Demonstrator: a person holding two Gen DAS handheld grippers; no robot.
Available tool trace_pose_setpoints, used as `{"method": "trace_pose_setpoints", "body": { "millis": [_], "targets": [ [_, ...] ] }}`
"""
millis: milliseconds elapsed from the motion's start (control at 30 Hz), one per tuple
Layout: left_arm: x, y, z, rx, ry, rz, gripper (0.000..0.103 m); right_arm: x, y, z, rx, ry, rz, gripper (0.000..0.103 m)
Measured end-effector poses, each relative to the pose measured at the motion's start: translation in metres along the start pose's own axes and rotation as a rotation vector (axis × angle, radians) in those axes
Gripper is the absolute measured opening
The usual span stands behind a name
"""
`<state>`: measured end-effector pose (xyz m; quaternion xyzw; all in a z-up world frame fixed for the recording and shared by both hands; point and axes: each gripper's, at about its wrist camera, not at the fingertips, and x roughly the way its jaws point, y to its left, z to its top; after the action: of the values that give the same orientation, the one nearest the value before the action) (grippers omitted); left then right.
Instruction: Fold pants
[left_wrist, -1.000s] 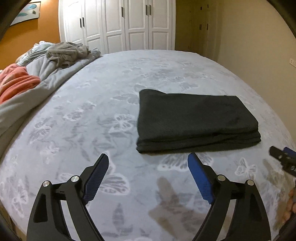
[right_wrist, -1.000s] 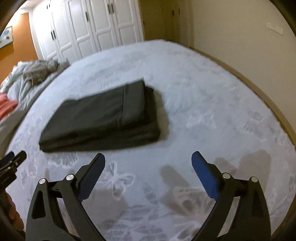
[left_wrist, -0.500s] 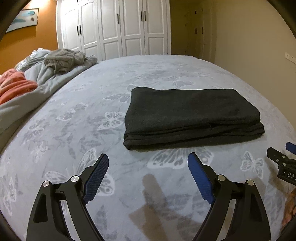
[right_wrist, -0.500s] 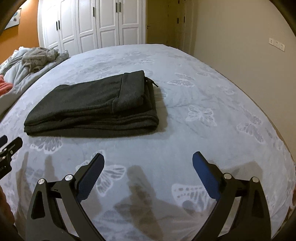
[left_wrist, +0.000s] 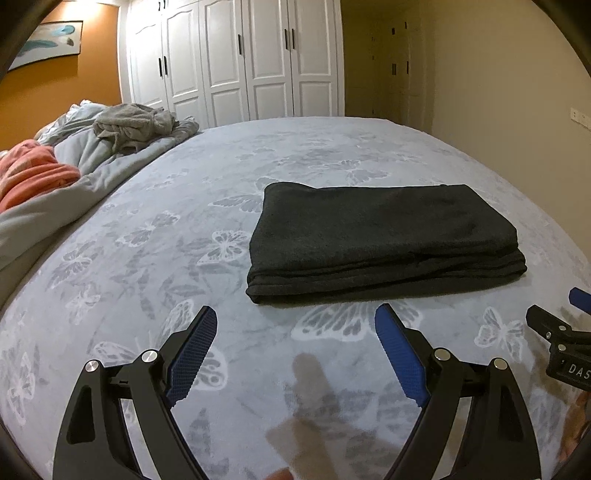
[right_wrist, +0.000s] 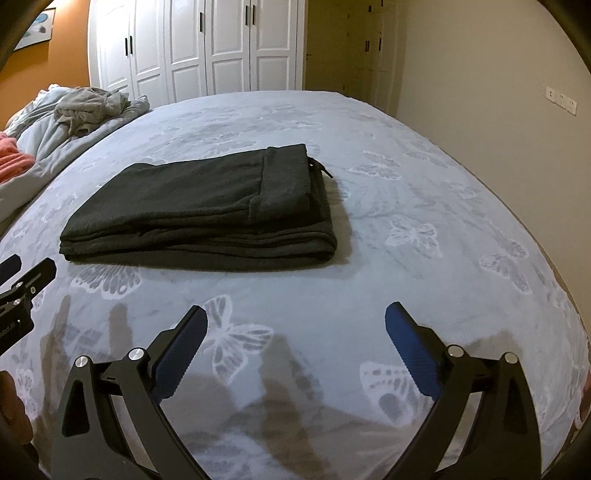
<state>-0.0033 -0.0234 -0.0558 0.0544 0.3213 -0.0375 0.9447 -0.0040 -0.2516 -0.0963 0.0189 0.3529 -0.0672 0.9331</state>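
The dark grey pants (left_wrist: 384, 236) lie folded in a flat rectangular stack on the grey butterfly-print bed cover (left_wrist: 184, 229). They also show in the right wrist view (right_wrist: 207, 210), waistband on top at the right end. My left gripper (left_wrist: 295, 332) is open and empty, low over the cover, short of the stack's near edge. My right gripper (right_wrist: 295, 325) is open and empty, near the cover in front of the stack's right half. Each gripper shows at the edge of the other's view.
A rumpled grey duvet with a grey garment (left_wrist: 133, 125) and an orange blanket (left_wrist: 33, 173) lies along the left side of the bed. White wardrobe doors (left_wrist: 236, 62) stand behind the bed. A beige wall (right_wrist: 498, 92) runs along the right.
Both grippers have dropped lower and tilted up towards the room, staying open. The folded pants have not moved.
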Motion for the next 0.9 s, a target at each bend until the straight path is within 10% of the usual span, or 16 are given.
{"method": "trace_pose_setpoints", "body": {
  "millis": [900],
  "targets": [
    [0.013, -0.016, -0.019, 0.024, 0.067, -0.009, 0.087, 0.003, 0.007, -0.018, 0.001, 0.012, -0.007, 0.098]
  ]
}}
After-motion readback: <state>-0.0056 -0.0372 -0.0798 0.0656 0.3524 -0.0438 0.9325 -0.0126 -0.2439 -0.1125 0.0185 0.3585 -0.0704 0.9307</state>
